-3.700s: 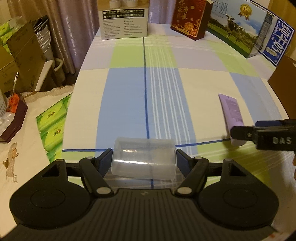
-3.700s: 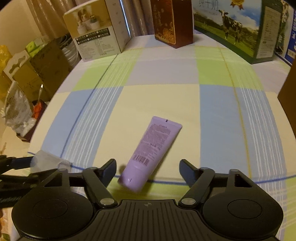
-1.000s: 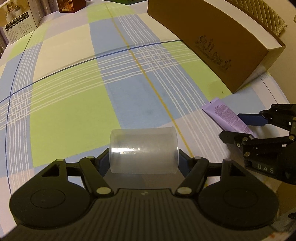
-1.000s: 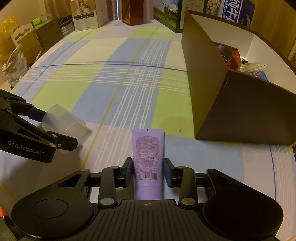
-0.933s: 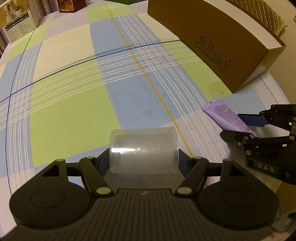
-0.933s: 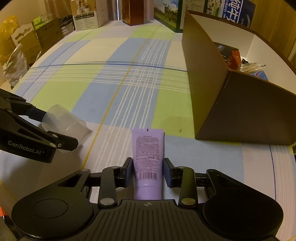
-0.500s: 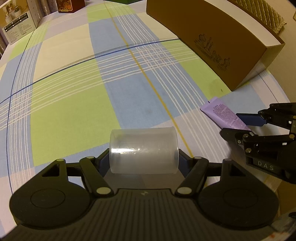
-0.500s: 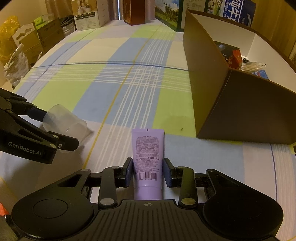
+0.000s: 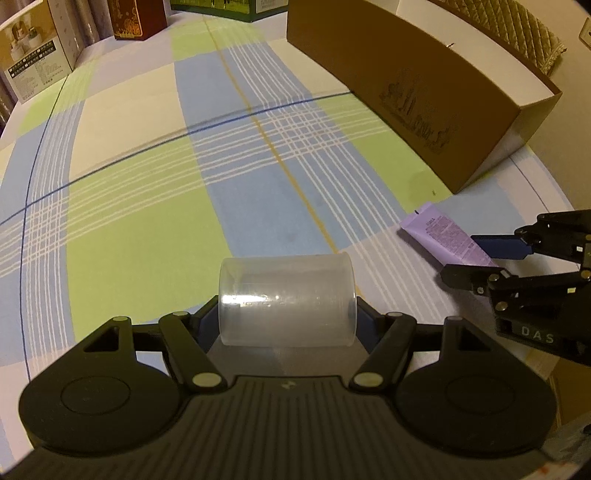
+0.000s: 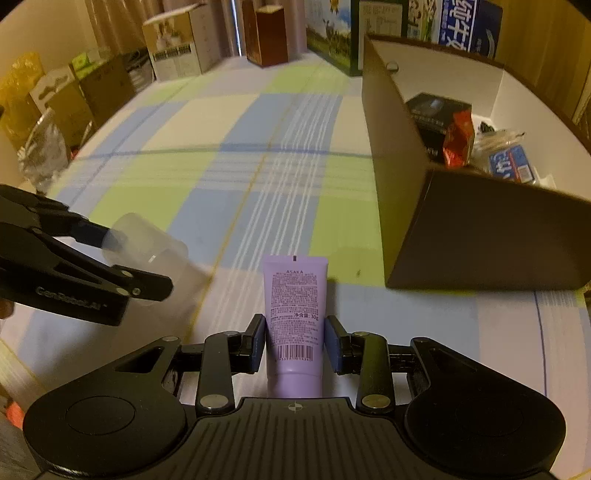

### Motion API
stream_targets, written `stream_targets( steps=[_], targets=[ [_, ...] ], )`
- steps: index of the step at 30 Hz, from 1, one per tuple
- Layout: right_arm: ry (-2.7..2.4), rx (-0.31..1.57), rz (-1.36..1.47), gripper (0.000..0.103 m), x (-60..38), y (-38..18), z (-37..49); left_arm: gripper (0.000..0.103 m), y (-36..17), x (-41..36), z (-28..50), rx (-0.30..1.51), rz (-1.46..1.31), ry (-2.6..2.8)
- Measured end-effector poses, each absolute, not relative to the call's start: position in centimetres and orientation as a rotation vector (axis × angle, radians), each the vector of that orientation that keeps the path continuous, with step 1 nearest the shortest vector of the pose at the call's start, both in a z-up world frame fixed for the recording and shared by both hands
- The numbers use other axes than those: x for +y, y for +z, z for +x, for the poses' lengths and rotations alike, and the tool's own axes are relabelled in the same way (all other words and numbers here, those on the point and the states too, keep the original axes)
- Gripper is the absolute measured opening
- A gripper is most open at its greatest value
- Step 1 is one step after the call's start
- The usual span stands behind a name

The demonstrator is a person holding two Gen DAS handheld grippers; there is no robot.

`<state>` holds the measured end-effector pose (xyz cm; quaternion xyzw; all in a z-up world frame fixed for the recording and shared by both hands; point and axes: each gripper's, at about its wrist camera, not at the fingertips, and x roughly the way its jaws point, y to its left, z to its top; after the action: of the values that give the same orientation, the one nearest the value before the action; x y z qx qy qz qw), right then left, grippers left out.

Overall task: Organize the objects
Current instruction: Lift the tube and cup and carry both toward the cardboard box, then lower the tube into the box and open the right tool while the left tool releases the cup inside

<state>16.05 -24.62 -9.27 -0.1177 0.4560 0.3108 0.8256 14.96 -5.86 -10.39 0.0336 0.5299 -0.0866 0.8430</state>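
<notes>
A clear plastic cup (image 9: 287, 301) lies sideways between the pads of my left gripper (image 9: 287, 321), which is shut on it above the checked tablecloth. My right gripper (image 10: 294, 343) is shut on a purple tube (image 10: 295, 317), crimped end pointing away. In the left wrist view the right gripper (image 9: 484, 258) shows at the right edge with the purple tube (image 9: 443, 232) in it. In the right wrist view the left gripper (image 10: 136, 266) reaches in from the left with the clear cup (image 10: 147, 243). A brown open box (image 10: 461, 229) stands just beyond the tube to the right.
The brown box (image 9: 417, 88) holds a black packet (image 10: 436, 118), a red packet (image 10: 458, 142) and a blue packet (image 10: 511, 166). Cartons (image 10: 177, 51) and a dark red box (image 10: 271, 35) line the table's far edge. The table edge runs close at the right.
The right wrist view has tipped up a little, showing more of the box's inside. Both grips are as before, and the left view has shifted only slightly.
</notes>
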Motion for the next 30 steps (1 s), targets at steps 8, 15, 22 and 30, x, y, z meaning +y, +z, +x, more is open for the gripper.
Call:
stream_targets(
  steps=[8,15,22,30],
  targets=[
    [0.693,0.907,-0.202,0.031,-24.9,-5.8,16.6,0.069,-8.0,-6.1,15.6,1.065,0.071,-0.192],
    [0.704,0.859,-0.154,0.031,-25.8,-2.8,17.5,0.069,-5.1,-7.1,16.7,0.991,0.067,-0.215],
    [0.69,0.796,-0.124,0.031,-27.7,0.0,18.8,0.069,-2.5,-9.2,17.7,0.919,0.072,-0.248],
    [0.664,0.745,-0.113,0.031,-30.4,1.8,21.0,0.069,-0.3,-12.2,19.3,0.852,0.086,-0.277]
  ],
)
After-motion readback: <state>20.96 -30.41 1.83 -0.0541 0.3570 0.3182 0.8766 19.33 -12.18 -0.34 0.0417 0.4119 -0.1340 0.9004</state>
